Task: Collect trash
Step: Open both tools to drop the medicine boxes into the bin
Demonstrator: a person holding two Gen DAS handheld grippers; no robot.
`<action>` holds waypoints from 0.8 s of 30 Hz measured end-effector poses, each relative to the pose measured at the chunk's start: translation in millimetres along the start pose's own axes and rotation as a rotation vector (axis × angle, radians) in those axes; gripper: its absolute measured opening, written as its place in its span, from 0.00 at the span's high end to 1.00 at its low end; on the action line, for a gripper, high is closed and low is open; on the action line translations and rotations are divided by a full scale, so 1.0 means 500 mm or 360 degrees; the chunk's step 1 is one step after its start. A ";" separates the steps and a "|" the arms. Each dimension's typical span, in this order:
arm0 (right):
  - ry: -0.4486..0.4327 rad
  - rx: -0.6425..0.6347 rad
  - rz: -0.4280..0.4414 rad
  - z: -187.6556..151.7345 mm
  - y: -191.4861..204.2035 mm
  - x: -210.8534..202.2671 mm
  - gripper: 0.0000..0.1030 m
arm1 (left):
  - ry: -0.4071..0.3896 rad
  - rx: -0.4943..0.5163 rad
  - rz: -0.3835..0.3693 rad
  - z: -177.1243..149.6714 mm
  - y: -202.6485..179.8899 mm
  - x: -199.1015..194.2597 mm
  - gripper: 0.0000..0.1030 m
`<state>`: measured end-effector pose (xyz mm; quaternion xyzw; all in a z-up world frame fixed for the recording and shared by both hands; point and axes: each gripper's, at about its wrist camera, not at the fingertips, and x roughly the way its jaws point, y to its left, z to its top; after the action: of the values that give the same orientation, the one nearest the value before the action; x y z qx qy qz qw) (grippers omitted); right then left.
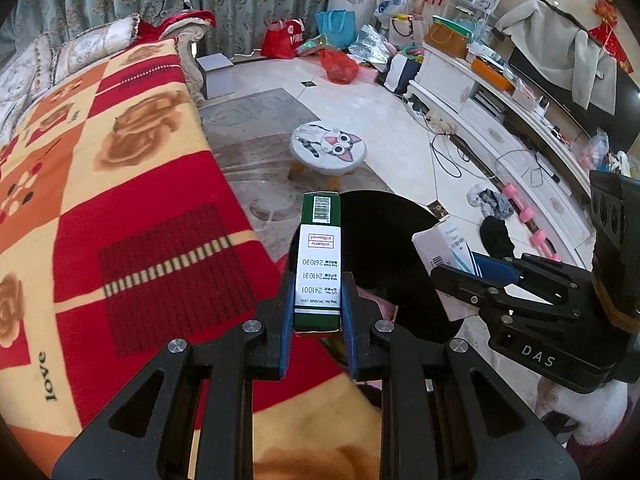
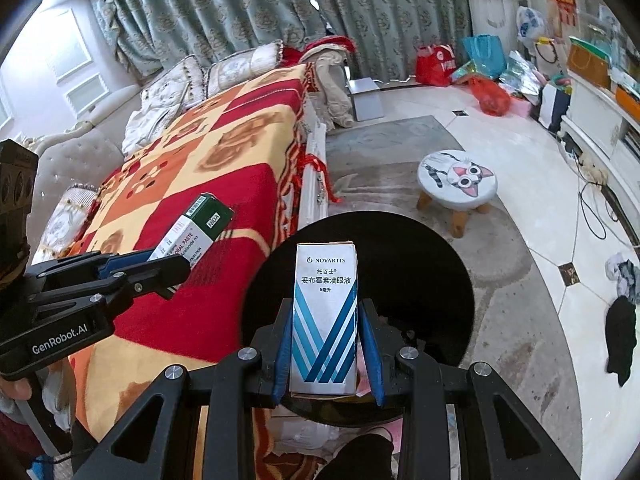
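My left gripper [image 1: 318,280] is shut on a green and white medicine box [image 1: 318,256], which sticks out forward over the near rim of a round black bin [image 1: 392,240]. In the right wrist view my right gripper [image 2: 326,306] is shut on a white box with blue stripes [image 2: 324,320], held upright over the same black bin [image 2: 412,264]. Each gripper also shows in the other's view: the right gripper [image 1: 444,274] with its white box [image 1: 440,240] at the bin's right side, and the left gripper [image 2: 172,272] with the green box [image 2: 200,224] over the blanket.
A sofa under a red and orange blanket [image 1: 120,200] borders the bin on the left. A cat-face stool [image 1: 328,150] stands on the rug beyond. Clothes [image 1: 490,202] and pink dumbbells [image 1: 528,216] lie on the tiles by a white cabinet [image 1: 492,120]. Bags [image 1: 338,64] crowd the far wall.
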<state>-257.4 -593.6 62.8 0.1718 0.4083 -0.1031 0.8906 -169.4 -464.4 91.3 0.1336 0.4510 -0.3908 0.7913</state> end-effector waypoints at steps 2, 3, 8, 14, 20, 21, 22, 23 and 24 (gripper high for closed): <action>0.0002 0.0016 -0.0003 0.002 -0.008 0.006 0.71 | 0.0008 -0.0005 -0.0007 0.003 -0.005 0.011 0.82; 0.0003 0.0021 -0.0003 0.003 -0.011 0.007 0.71 | 0.0012 -0.0006 -0.0007 0.005 -0.005 0.015 0.82; 0.0014 0.0044 -0.0002 0.005 -0.027 0.020 0.71 | 0.0031 -0.0002 -0.0005 0.009 -0.014 0.037 0.82; 0.0021 0.0058 0.0004 0.008 -0.039 0.030 0.71 | 0.0043 -0.0006 -0.0020 0.016 -0.021 0.053 0.82; 0.0012 0.0113 -0.0002 0.011 -0.053 0.031 0.65 | 0.0042 -0.0028 -0.0061 0.018 -0.020 0.065 0.81; 0.0011 0.0120 -0.0002 0.011 -0.055 0.030 0.63 | 0.0040 -0.0033 -0.0066 0.019 -0.019 0.065 0.80; 0.0009 0.0123 -0.0003 0.011 -0.057 0.030 0.61 | 0.0033 -0.0037 -0.0068 0.019 -0.020 0.064 0.80; 0.0010 0.0124 -0.0007 0.010 -0.058 0.029 0.61 | 0.0022 -0.0035 -0.0066 0.020 -0.020 0.063 0.78; 0.0012 0.0123 -0.0012 0.010 -0.057 0.028 0.61 | 0.0016 -0.0033 -0.0063 0.020 -0.020 0.062 0.74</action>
<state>-254.1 -622.3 48.7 0.2048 0.4081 -0.1216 0.8813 -161.7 -492.1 72.9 0.1183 0.4617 -0.4009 0.7824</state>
